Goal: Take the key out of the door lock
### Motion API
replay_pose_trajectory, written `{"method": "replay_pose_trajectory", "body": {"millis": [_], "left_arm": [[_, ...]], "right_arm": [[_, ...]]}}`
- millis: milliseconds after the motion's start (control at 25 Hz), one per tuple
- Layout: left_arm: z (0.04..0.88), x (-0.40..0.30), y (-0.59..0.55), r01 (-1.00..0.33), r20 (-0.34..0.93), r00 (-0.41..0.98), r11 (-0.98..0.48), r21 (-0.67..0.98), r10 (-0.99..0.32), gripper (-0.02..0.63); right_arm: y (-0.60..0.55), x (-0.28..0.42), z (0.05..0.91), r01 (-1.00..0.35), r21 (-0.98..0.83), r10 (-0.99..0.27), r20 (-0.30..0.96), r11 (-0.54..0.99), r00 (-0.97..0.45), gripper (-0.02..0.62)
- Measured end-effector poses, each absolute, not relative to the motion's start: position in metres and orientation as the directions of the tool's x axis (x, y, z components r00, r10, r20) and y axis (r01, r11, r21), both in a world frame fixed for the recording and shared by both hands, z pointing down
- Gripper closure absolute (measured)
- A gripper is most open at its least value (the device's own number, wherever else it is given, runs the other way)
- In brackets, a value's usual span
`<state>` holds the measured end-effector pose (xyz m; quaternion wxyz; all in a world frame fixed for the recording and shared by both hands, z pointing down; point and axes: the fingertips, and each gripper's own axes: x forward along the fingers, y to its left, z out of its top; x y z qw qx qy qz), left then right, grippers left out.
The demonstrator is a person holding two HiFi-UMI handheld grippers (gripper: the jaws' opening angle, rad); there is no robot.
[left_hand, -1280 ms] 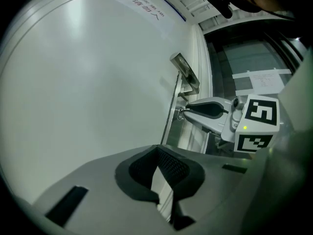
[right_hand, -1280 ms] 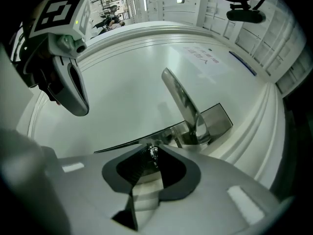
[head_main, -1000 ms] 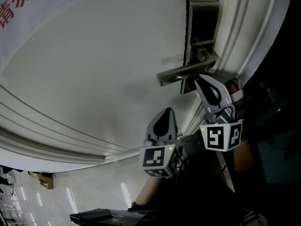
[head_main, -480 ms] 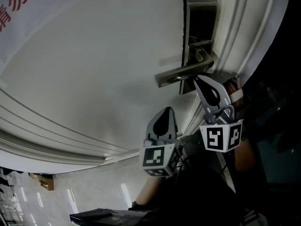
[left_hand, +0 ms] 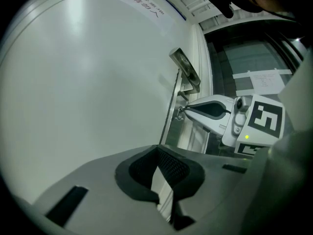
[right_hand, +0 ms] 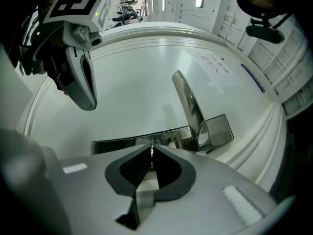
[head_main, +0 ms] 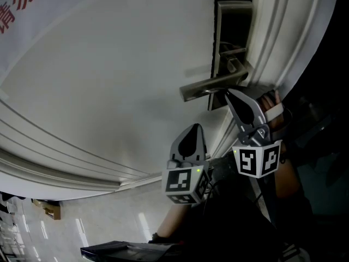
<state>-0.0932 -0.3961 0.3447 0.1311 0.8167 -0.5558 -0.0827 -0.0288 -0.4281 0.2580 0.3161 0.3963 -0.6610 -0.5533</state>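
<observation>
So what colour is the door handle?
The door handle is a silvery, metallic grey; the head view shows it best.

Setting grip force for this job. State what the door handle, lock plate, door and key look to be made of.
Door handle: metal with a brushed silvery finish, judging by the soft streaked highlights.
Lock plate: likely the same metal, but darker and with a mirror-like reflection.
Door: smooth white panel, painted or laminated. Its core is not visible.
Key: thin, bright, glinting sliver, probably metal.
</observation>
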Motion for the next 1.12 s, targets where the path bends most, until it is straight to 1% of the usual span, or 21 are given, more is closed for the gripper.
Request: {"method": "replay_pose_trajectory", "body": {"millis": [320, 640, 840, 1120], "left_arm": [[0.3476, -0.0914, -0.3959, -0.886, 0.023, 0.36, -0.334, 0.321, -0.933, 0.606], [0.3473, -0.0934, -0.395, -0.887, 0.008, 0.355, -0.335, 0.317, -0.935, 0.606], [0.3436, -0.0973, -0.395, -0.895, 0.034, 0.336, -0.308, 0.322, -0.941, 0.606], [0.3421, -0.0966, -0.396, -0.891, 0.013, 0.348, -0.327, 0.315, -0.937, 0.606]], "right_arm": [[-0.4283, -0.0291, 0.2597, -0.093, 0.995, -0.876, -0.006, 0.044, -0.482, 0.584], [-0.4276, -0.029, 0.2594, -0.088, 0.995, -0.878, 0.0, 0.048, -0.479, 0.584], [-0.4276, -0.0291, 0.2593, -0.09, 0.995, -0.88, 0.0, 0.048, -0.475, 0.584], [-0.4276, -0.0294, 0.2591, -0.086, 0.995, -0.886, 0.006, 0.052, -0.464, 0.584]]}}
